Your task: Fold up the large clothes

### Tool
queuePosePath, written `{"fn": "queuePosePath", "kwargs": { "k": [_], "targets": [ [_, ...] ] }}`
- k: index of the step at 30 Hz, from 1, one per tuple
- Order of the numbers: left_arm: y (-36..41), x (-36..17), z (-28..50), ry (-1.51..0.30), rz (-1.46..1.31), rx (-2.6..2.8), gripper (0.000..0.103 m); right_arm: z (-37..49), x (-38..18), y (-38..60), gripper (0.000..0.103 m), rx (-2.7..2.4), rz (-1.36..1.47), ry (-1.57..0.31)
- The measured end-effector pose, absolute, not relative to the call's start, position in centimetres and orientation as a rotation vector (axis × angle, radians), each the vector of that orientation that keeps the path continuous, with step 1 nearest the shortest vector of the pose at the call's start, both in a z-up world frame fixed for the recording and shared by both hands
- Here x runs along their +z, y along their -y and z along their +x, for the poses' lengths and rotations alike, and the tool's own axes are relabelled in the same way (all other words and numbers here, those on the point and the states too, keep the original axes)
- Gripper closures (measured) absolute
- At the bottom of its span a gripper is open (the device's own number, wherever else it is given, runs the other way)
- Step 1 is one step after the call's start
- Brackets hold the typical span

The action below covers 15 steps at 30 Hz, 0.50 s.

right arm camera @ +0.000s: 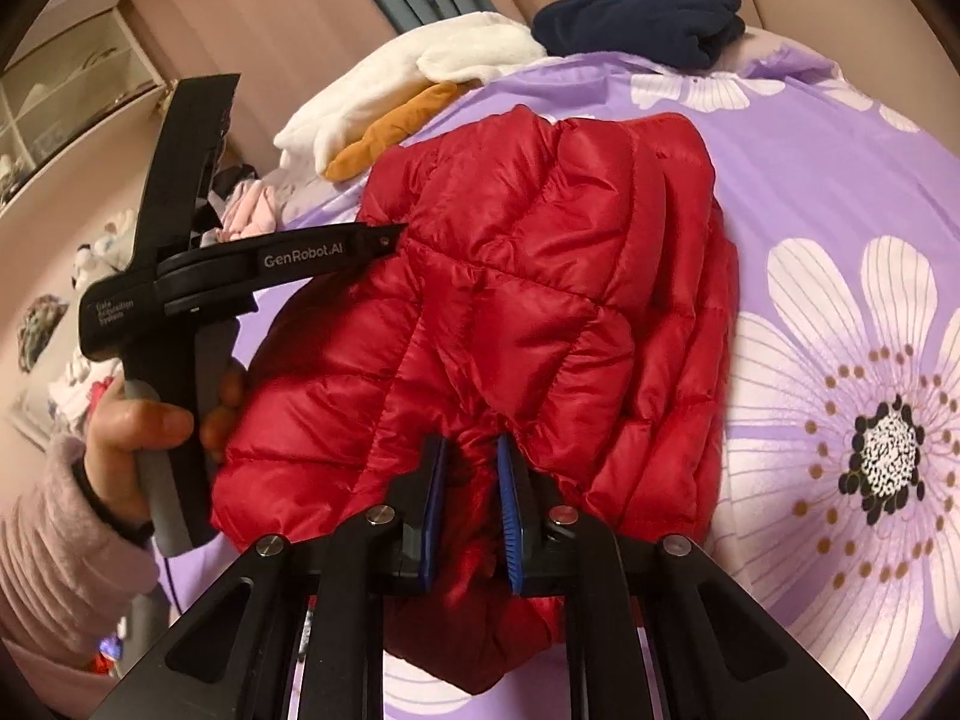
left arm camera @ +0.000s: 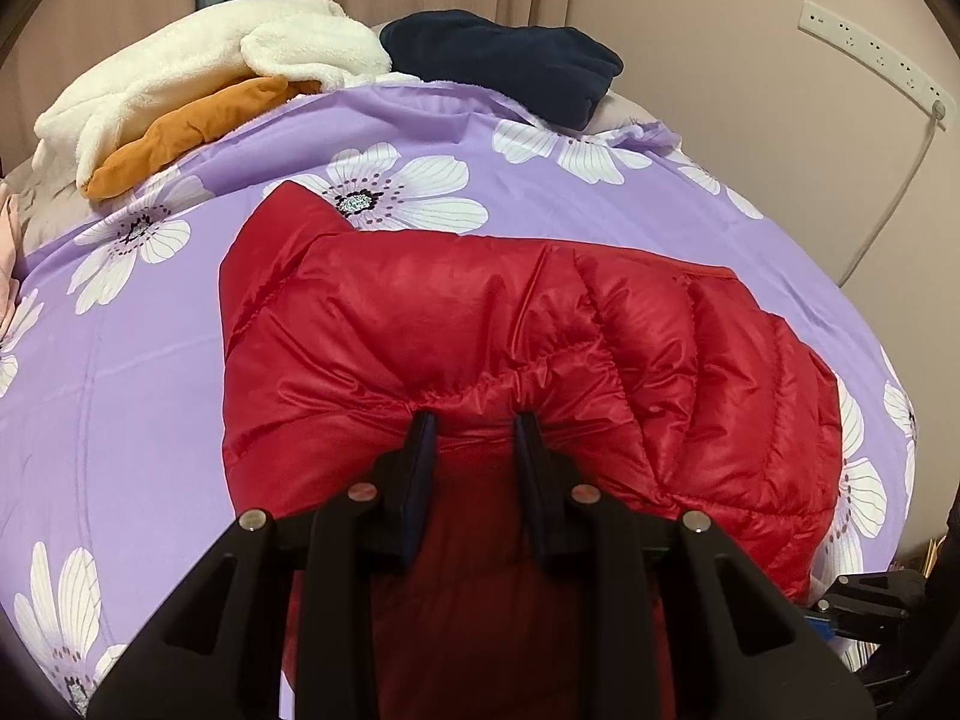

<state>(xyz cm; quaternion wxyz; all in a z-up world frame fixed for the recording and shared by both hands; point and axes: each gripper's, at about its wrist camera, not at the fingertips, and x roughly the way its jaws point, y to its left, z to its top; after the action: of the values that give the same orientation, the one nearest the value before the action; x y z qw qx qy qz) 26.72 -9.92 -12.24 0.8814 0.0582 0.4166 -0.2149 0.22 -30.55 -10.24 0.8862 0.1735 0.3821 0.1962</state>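
A red quilted puffer jacket (left arm camera: 480,324) lies partly folded on the purple flowered bedspread (left arm camera: 150,372). My left gripper (left arm camera: 474,420) is shut on a bunched fold of the jacket's near edge. In the right wrist view the jacket (right arm camera: 540,276) fills the middle, and my right gripper (right arm camera: 471,450) is shut on another pinch of its near edge. The left gripper's body (right arm camera: 282,258) shows at the left of that view, held by a hand, its tips against the jacket's left side.
A cream fleece (left arm camera: 210,66), an orange garment (left arm camera: 186,132) and a folded navy garment (left arm camera: 510,60) lie at the bed's far edge. A power strip (left arm camera: 870,48) hangs on the wall at right. Shelves (right arm camera: 72,96) and scattered clothes are to the left of the bed.
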Motion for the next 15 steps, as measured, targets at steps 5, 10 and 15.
{"fn": "queuePosePath", "kwargs": {
  "k": [5, 10, 15],
  "targets": [
    [9.6, -12.1, 26.9, -0.874, 0.108, -0.454, 0.077, -0.5, -6.6, 31.0, 0.089, 0.422, 0.360, -0.728],
    [9.5, -12.1, 26.9, -0.872, 0.111, -0.457, 0.077, 1.4, -3.8, 32.5, 0.088, 0.357, 0.405, -0.610],
    [9.3, -12.1, 27.0, -0.871, 0.105, -0.463, 0.077, 5.6, -5.4, 32.7, 0.088, 0.242, 0.424, -0.668]
  ]
}}
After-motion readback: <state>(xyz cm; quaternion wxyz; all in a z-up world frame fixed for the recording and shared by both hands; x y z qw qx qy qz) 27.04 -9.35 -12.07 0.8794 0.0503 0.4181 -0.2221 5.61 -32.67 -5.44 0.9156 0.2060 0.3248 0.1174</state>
